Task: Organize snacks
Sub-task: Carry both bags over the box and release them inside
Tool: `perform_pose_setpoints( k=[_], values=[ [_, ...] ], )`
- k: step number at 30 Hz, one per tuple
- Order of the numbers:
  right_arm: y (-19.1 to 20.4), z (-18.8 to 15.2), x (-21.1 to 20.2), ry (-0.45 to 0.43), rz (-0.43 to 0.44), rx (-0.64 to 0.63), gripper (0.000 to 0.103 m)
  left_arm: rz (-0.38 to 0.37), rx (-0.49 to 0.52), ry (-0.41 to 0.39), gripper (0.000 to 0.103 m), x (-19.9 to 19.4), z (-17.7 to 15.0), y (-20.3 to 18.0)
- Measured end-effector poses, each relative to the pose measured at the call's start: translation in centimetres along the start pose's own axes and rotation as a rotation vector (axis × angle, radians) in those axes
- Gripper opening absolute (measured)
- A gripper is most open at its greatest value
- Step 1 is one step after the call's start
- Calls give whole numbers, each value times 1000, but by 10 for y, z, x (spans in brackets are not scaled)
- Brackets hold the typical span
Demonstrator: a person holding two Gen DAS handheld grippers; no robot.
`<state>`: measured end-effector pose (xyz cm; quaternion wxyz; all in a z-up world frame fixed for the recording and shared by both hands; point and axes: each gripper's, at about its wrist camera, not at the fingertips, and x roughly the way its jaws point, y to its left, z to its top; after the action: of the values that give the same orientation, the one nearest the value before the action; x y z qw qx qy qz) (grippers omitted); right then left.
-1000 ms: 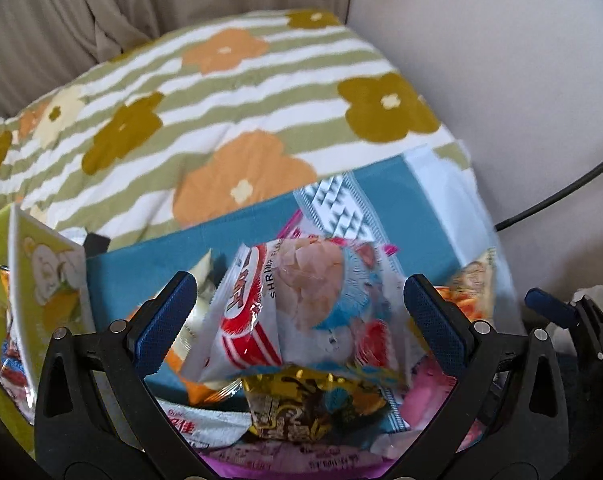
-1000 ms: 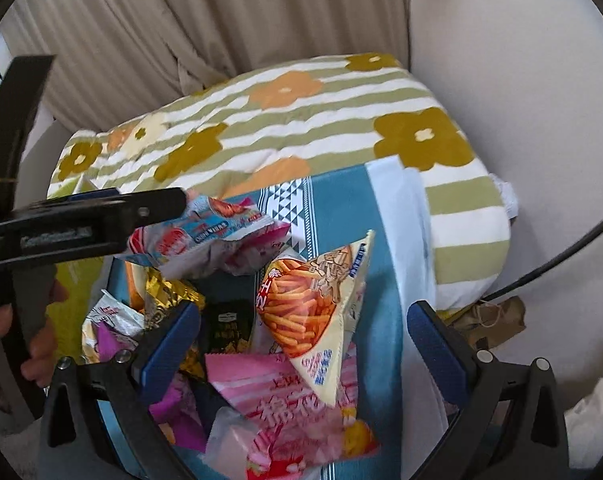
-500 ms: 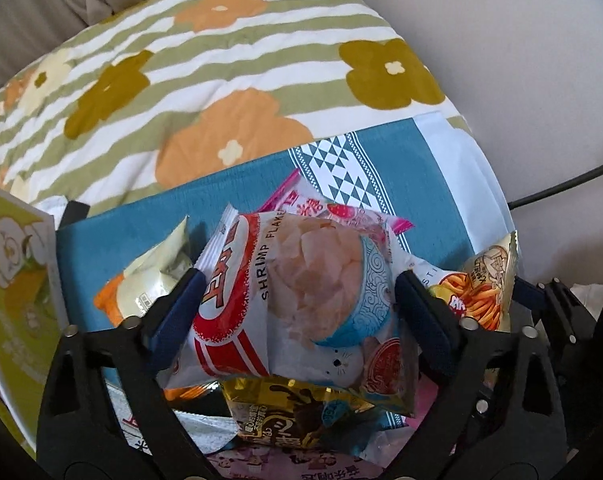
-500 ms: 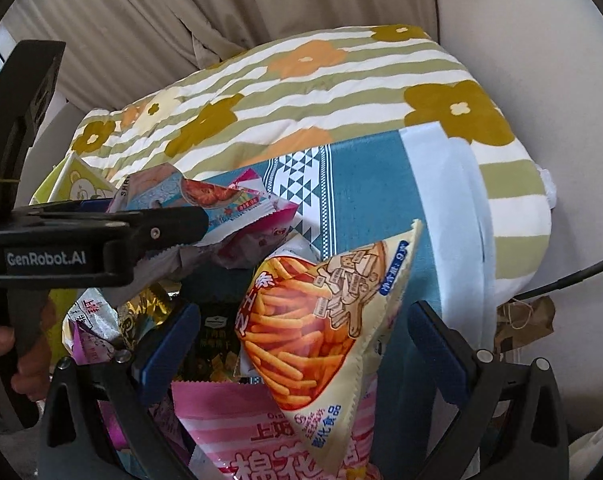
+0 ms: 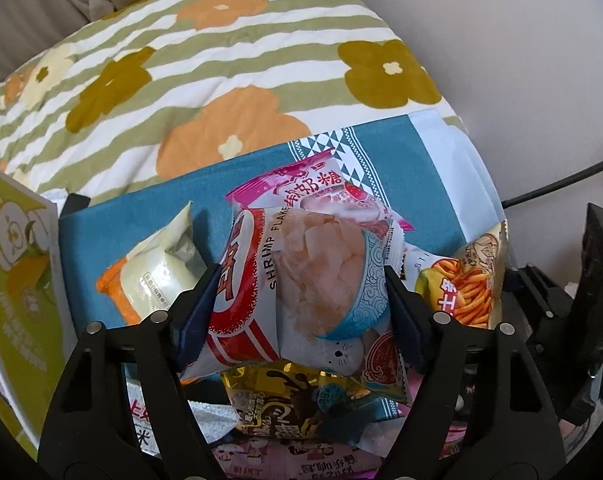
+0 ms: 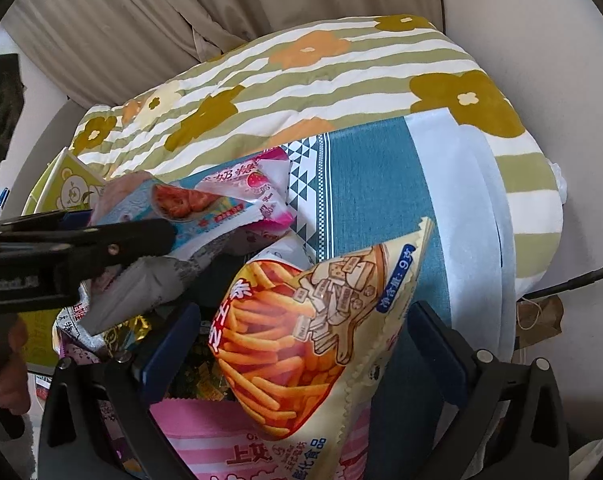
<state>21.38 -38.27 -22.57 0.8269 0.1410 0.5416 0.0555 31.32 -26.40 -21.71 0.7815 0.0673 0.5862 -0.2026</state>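
Near the teal cloth's (image 5: 401, 168) right edge, our left tongs (image 5: 301, 300) have just closed onto the shrimp flakes bag (image 5: 301, 272); our right tongs (image 6: 301, 344) stand apart around the fries packet (image 6: 301, 336), not pressing it.

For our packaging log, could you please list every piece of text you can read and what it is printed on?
"SHRIMP FLAKE": shrimp flake bag, between the left tool's pads.
"9": blue patch on the fries-picture snack bag.
Chinese print on the pink candy packet and other packets: too small or blurred to read.
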Motion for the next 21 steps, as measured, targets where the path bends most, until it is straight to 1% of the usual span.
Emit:
perform_pose_setpoints(
  k=[2, 3, 4, 10, 16, 21],
  values=[
    [1, -1, 1, 9, 8, 3, 85, -1, -1, -5, 74, -3, -2, 0],
    [1, -2, 1, 13, 9, 5, 81, -3, -2, -8, 74, -5, -2, 0],
    [1, -3, 1, 15, 6, 5, 74, -4, -3, -12, 74, -7, -3, 0],
    [1, -8, -12, -15, -11, 15, 64, -14, 1, -40, 74, -22, -7, -3],
    [1, -10, -34, -65, -32, 32, 62, -31, 4, -92, 74, -48, -12, -5],
    [6, -8, -58, -123, -42, 36, 61, -38, 6, -140, 74, -73, -17, -8]
  ],
)
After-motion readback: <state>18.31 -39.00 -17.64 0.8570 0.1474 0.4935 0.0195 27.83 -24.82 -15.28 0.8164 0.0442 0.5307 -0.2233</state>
